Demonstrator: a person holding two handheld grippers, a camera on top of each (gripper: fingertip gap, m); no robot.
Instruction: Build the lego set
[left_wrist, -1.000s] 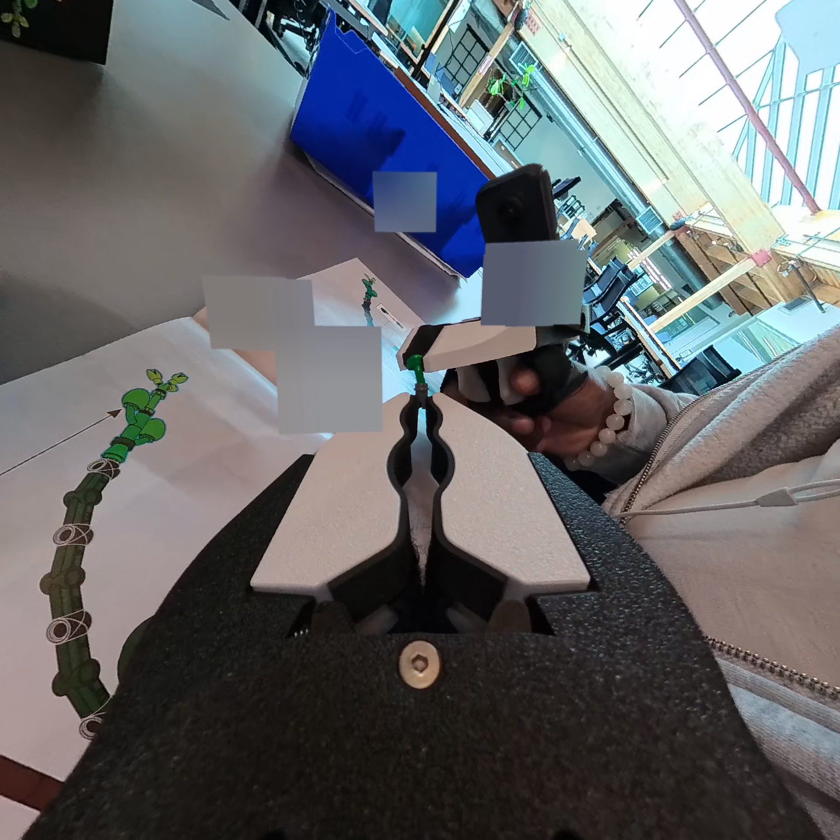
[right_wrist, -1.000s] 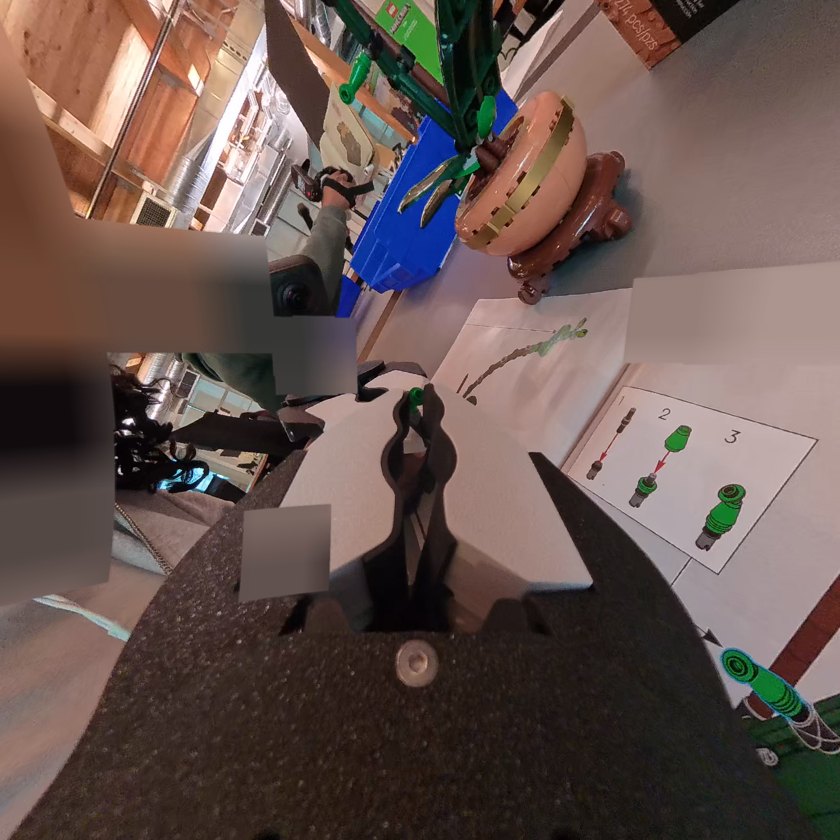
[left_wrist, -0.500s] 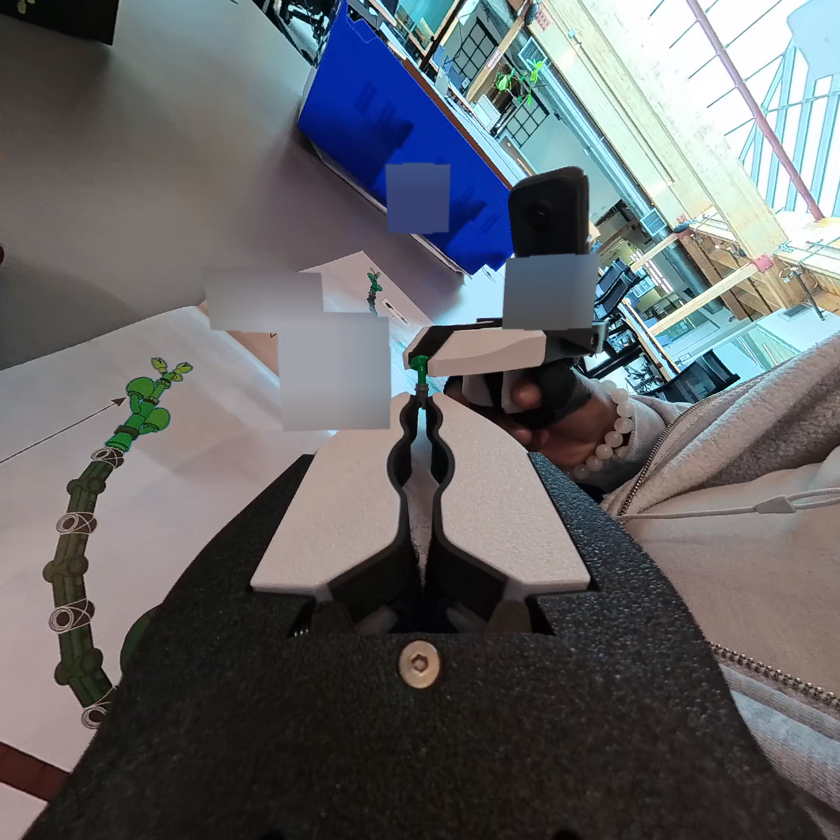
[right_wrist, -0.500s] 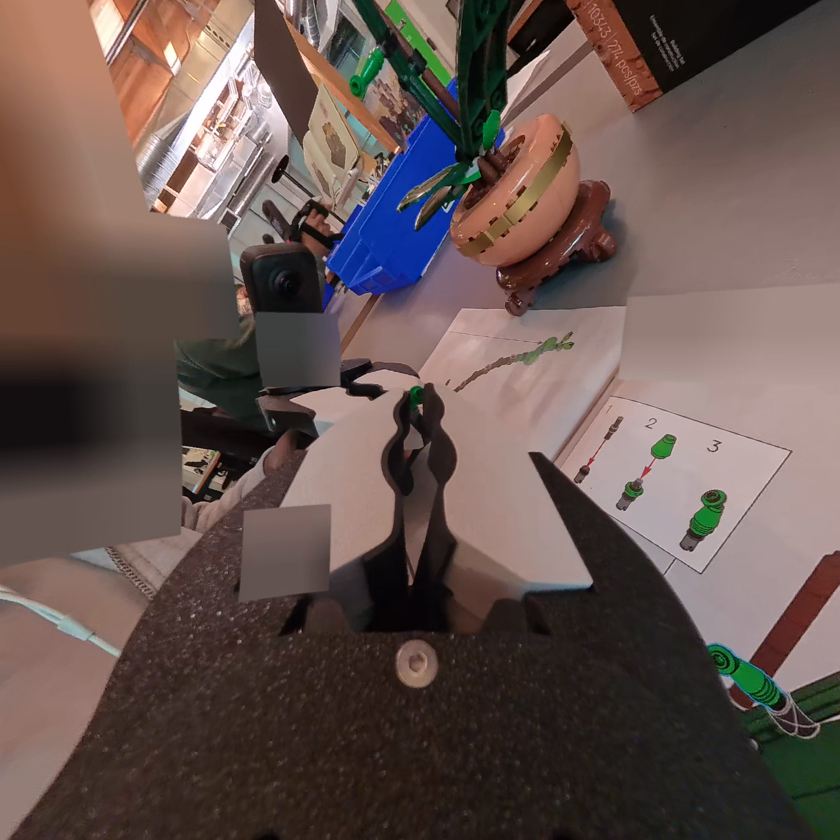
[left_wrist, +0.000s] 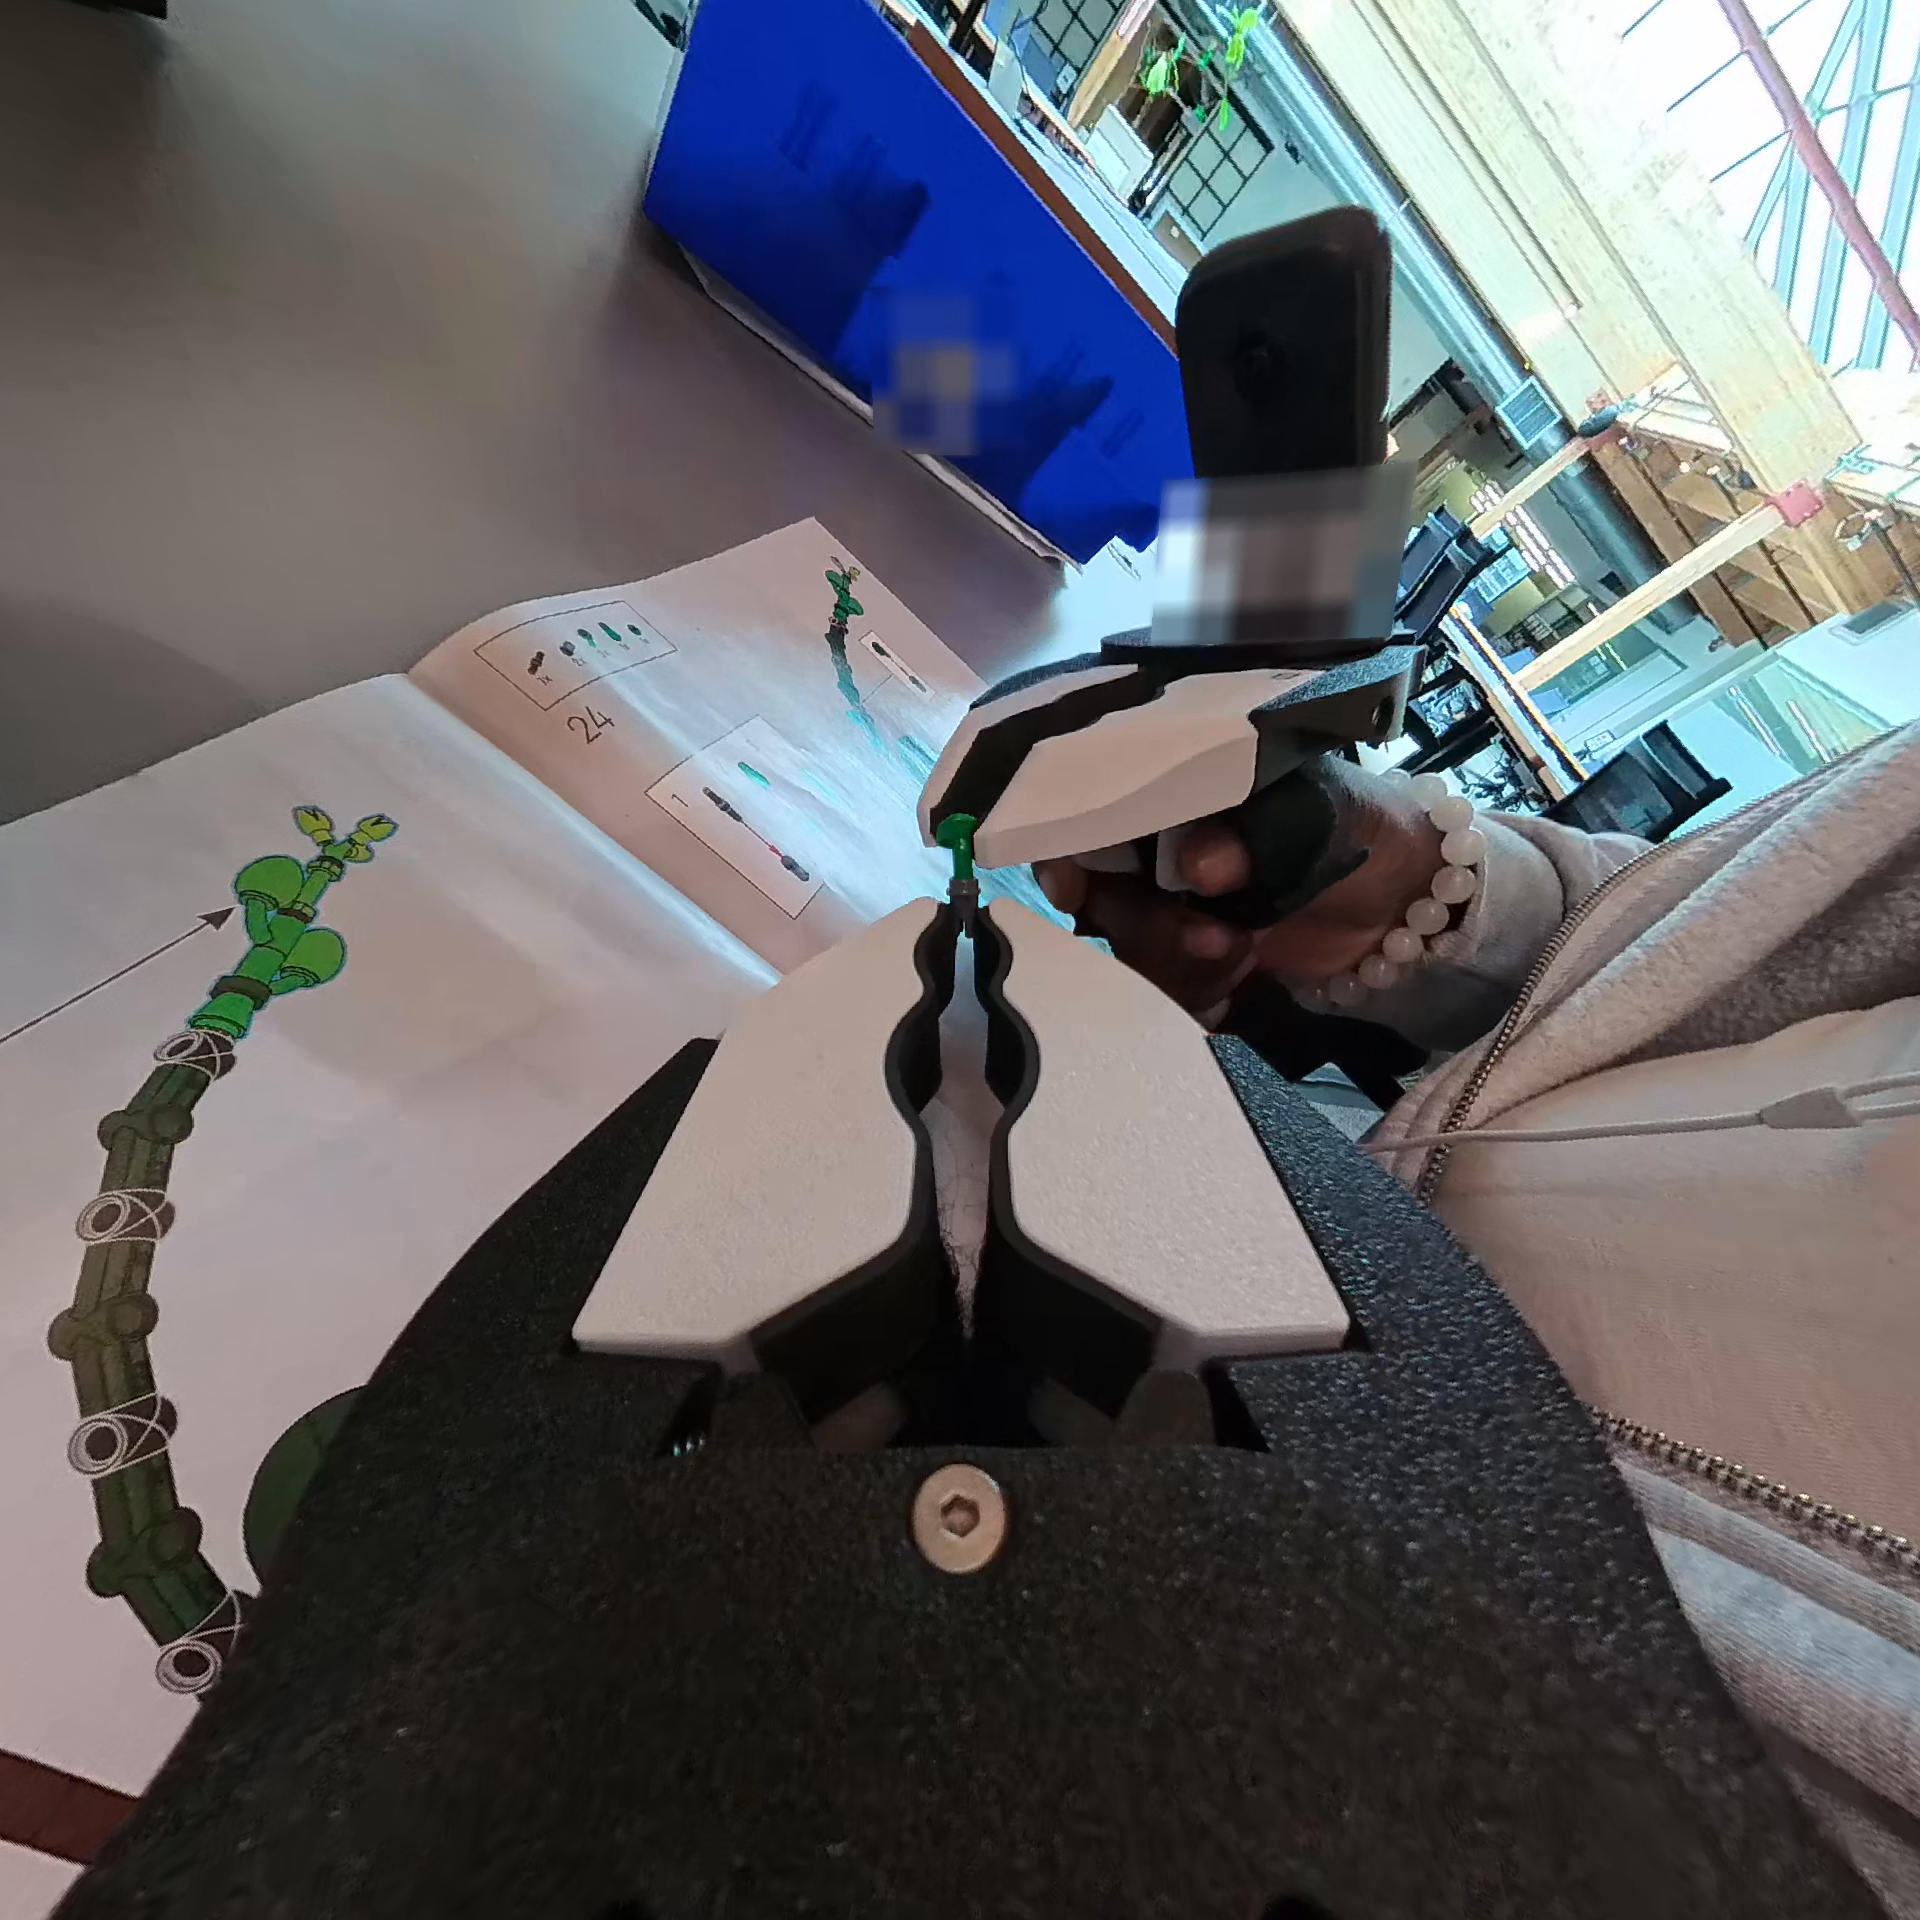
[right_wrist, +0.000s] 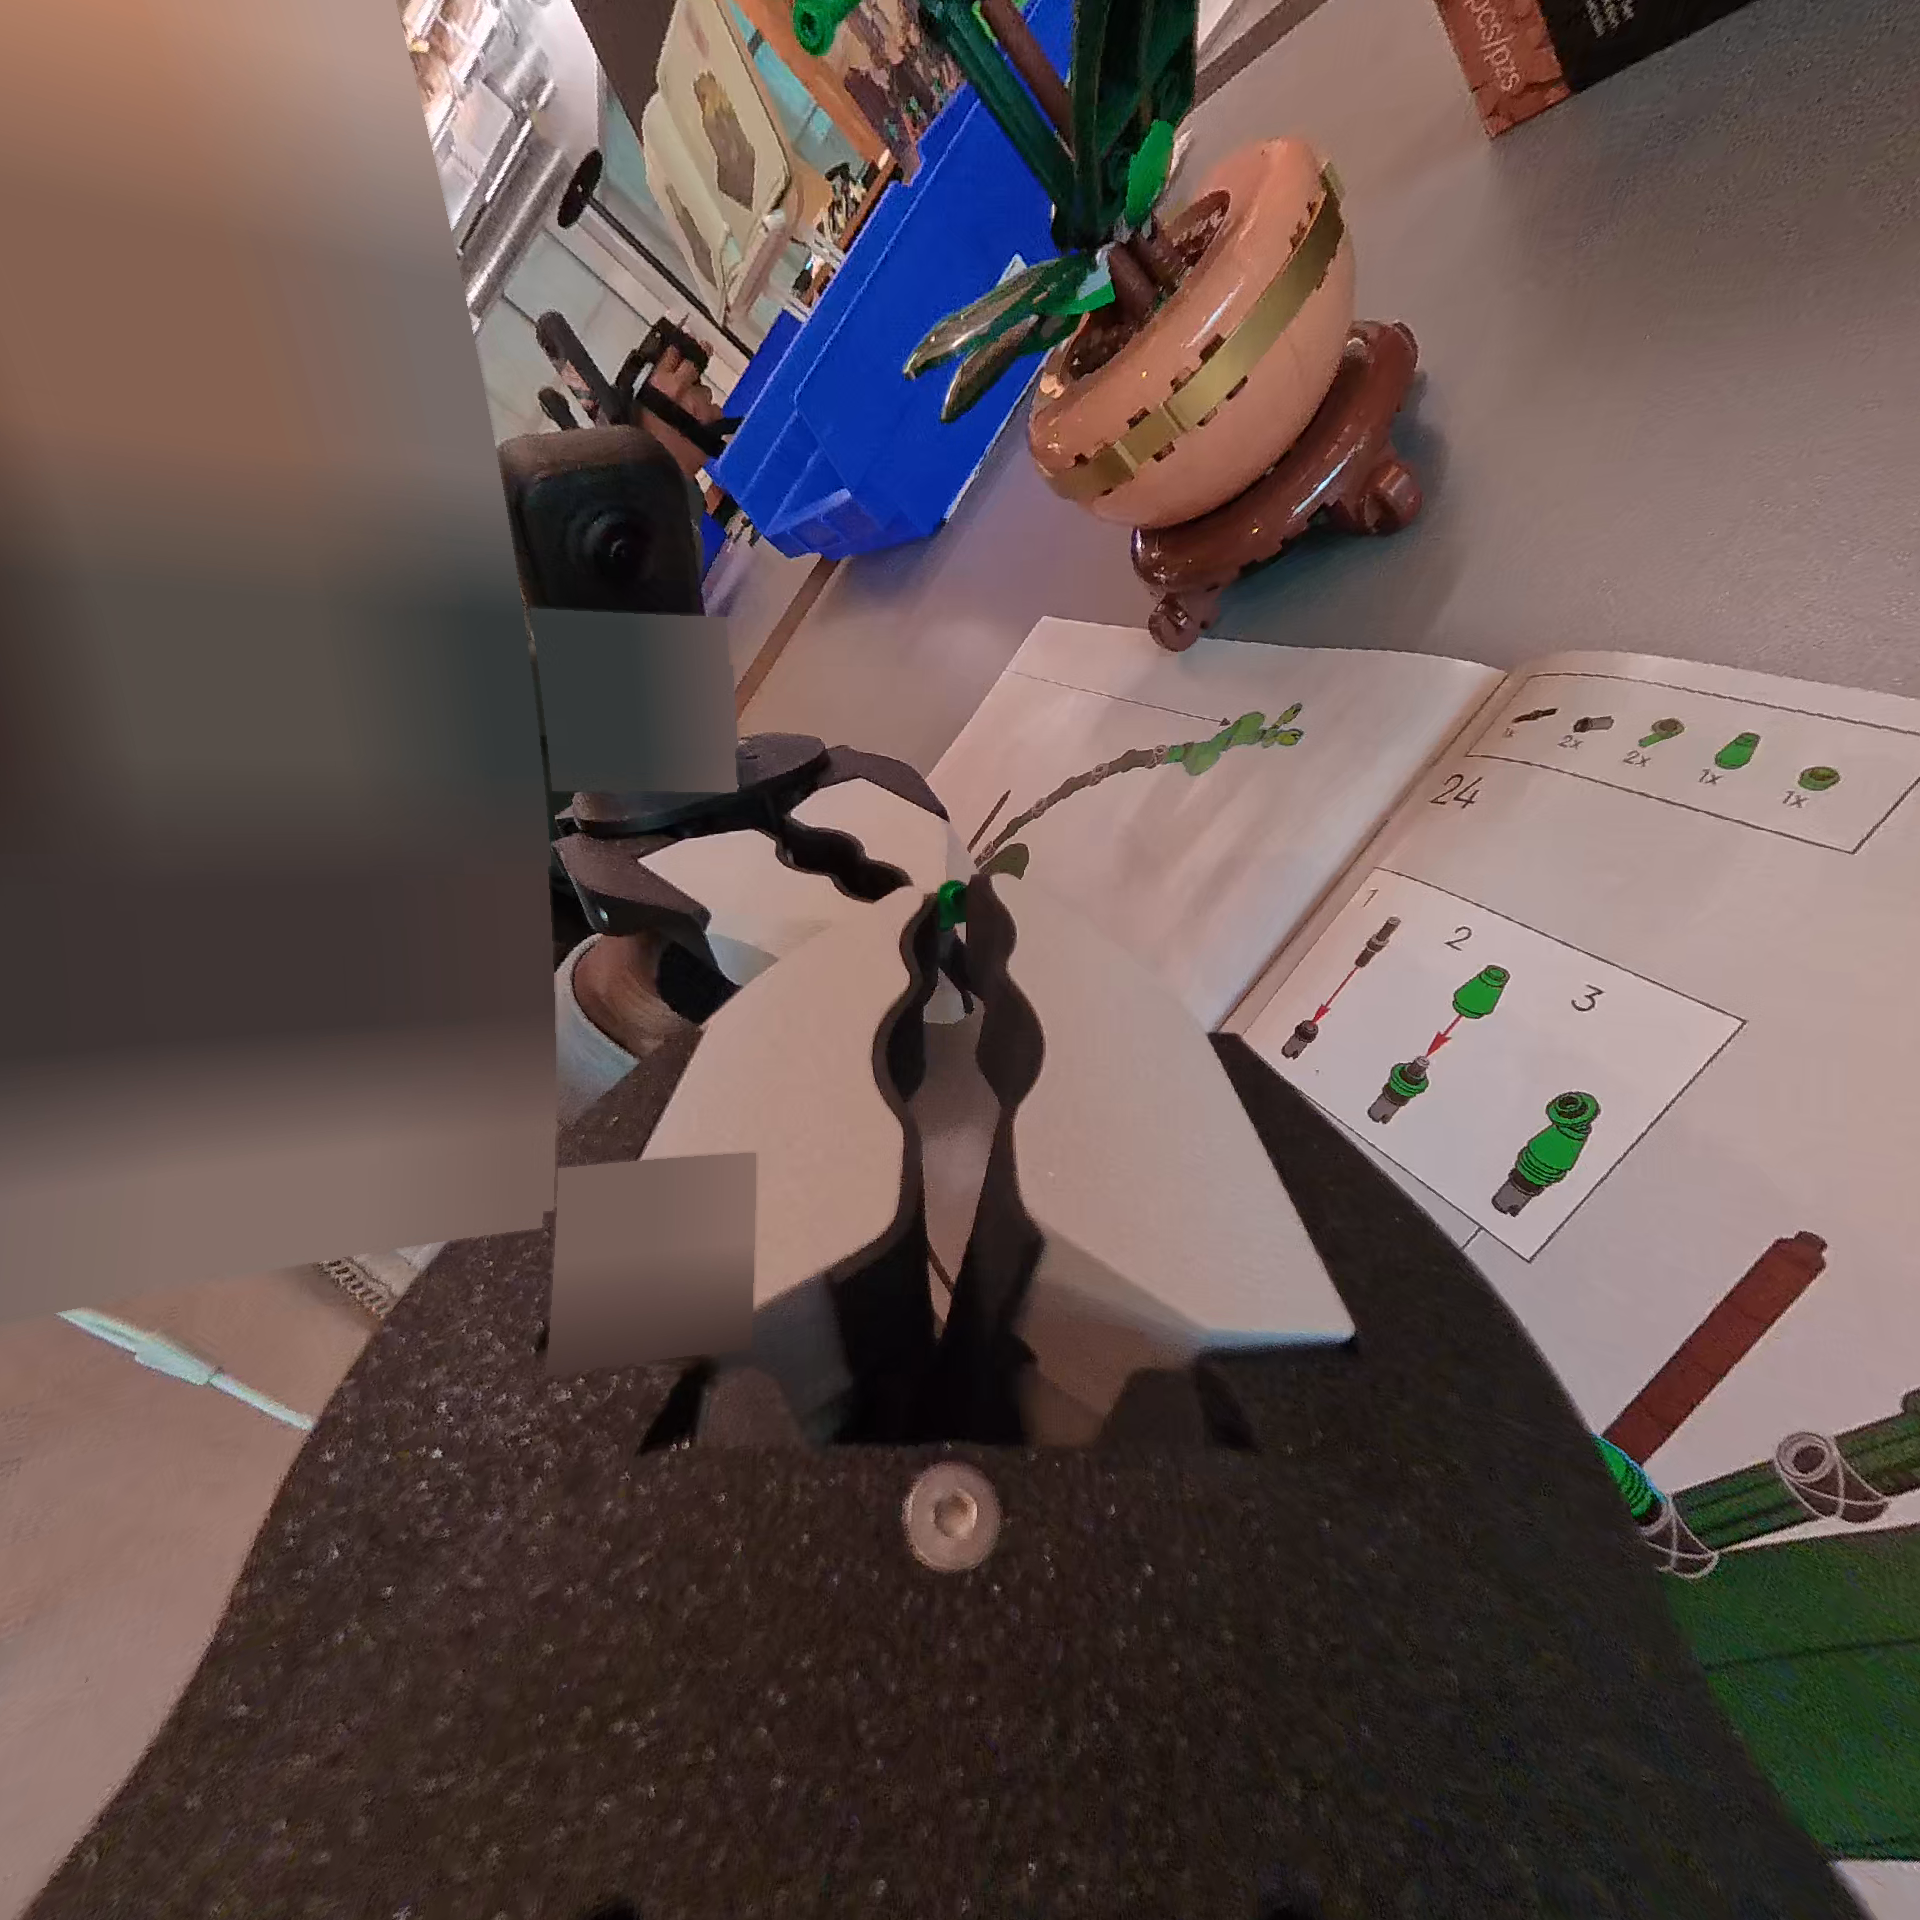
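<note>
The open white instruction booklet (right_wrist: 1195, 831) on the grey bench (right_wrist: 1662, 364) shows a printed page number, step numerals and small part counts. The dark cardboard box (right_wrist: 1527, 73) behind it bears pale lettering.

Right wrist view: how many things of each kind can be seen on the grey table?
Open instruction booklet: 1
Brick-built plant in a tan pot: 1
Blue bin: 1
Printed box: 1
Total: 4

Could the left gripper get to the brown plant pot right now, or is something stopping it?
Probably not yet. The left gripper is shut on a small grey pin, whose green piece the right gripper pinches. The plant pot stands beyond the open booklet, nothing between.
</note>
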